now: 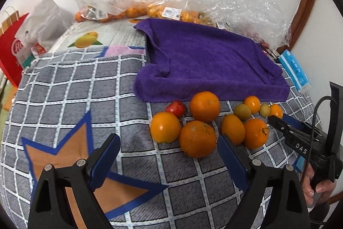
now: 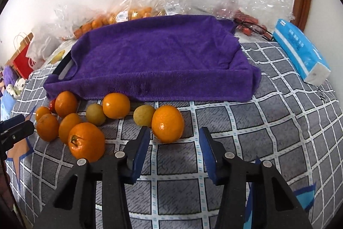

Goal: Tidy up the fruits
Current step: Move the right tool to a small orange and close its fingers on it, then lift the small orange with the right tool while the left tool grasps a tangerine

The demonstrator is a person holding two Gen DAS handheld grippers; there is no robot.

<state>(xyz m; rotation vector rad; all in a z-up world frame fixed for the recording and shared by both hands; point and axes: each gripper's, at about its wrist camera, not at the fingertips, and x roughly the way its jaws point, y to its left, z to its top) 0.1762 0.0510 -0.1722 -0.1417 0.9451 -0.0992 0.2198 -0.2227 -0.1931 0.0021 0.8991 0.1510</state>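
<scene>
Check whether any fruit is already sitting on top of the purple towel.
No, the purple towel lies bare, and the oranges and other loose fruit all rest on the checked cloth in front of it.

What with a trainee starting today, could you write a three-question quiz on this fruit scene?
1. True or false: fruit lies on top of the purple towel.
2. In the right wrist view, what lies right of the towel? A red paper bag; B blue tissue pack; C plush toy.
3. How many greenish fruits sit among the oranges in front of the towel?
Key: 1 false; 2 B; 3 two.
</scene>
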